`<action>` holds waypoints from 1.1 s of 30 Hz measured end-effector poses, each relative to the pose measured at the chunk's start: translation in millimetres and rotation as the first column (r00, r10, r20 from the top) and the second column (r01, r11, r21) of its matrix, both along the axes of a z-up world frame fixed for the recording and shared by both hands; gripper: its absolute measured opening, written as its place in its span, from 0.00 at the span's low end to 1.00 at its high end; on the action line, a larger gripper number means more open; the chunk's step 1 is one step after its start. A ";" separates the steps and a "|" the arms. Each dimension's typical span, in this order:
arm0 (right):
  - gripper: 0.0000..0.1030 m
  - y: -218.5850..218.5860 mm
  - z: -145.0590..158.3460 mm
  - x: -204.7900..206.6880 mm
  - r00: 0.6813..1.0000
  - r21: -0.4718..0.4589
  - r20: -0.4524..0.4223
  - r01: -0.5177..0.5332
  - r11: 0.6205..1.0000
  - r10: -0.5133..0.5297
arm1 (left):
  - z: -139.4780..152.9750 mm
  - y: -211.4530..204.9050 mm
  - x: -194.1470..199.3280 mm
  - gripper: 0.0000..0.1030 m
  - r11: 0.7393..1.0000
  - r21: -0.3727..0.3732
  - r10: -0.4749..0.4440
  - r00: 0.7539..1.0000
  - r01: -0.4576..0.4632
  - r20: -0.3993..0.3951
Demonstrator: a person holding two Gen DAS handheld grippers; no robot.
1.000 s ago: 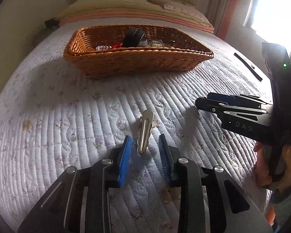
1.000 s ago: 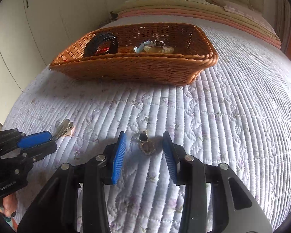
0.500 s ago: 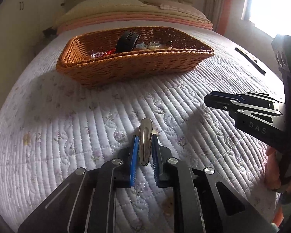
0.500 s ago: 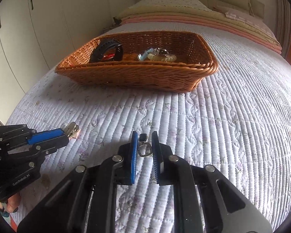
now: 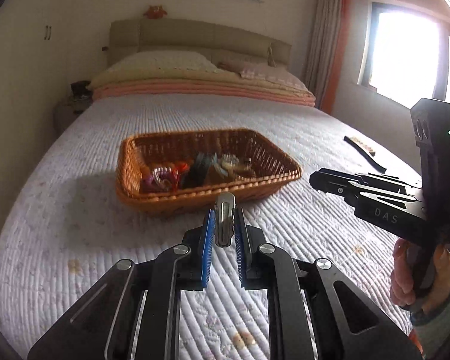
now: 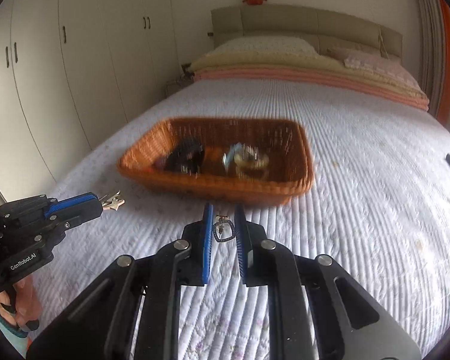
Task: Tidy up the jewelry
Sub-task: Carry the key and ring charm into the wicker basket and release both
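My left gripper (image 5: pixel 224 225) is shut on a silver hair clip (image 5: pixel 224 219) and holds it above the quilt, in front of the wicker basket (image 5: pixel 153 201). My right gripper (image 6: pixel 223 228) is shut on a small dark pendant (image 6: pixel 223 231), also lifted, in front of the basket (image 6: pixel 225 187). The basket holds a black band, red and pink pieces and a pearly bracelet. The right gripper shows at the right of the left wrist view (image 5: pixel 318 180); the left gripper with the clip shows at the left of the right wrist view (image 6: pixel 100 202).
The bed's quilted white cover (image 5: pixel 75 225) spreads all around. A dark strap (image 5: pixel 364 153) lies on the quilt at the far right. Pillows and folded blankets (image 5: pixel 195 81) are at the head. Wardrobe doors (image 6: pixel 60 60) stand to the left.
Both grippers closed on their items, the hair clip and the pendant, then lifted them off the quilt; the view now tilts up toward the basket.
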State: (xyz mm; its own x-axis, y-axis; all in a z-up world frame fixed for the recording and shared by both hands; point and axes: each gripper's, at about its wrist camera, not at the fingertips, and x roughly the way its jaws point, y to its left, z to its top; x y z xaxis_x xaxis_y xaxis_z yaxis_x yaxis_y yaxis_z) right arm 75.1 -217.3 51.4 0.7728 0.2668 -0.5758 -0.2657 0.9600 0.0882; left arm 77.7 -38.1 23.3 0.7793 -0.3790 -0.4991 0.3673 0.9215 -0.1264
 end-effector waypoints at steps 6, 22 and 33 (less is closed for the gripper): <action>0.12 7.1 42.7 41.7 0.998 0.010 0.065 -0.007 1.000 0.006 | 33.4 6.1 42.4 0.11 0.998 -0.042 0.041 0.997 -0.039 0.062; 0.12 22.7 -24.3 217.3 0.966 0.078 -0.253 0.064 0.995 -0.043 | -26.2 9.6 158.1 0.12 0.994 -0.053 0.089 0.991 -0.094 -0.100; 0.16 19.9 -35.7 234.1 0.953 0.117 -0.303 0.065 0.991 -0.027 | -30.9 23.1 160.7 0.20 0.989 -0.094 0.105 0.987 -0.117 -0.119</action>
State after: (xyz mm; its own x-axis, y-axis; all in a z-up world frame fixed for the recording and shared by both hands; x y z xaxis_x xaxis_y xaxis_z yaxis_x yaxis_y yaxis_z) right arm 309.2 -197.4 15.7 0.5827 0.3191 -0.7474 -0.1643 0.9470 0.2761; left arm 238.4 -15.1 -7.6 0.7598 -0.3462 -0.5504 0.2415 0.9362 -0.2554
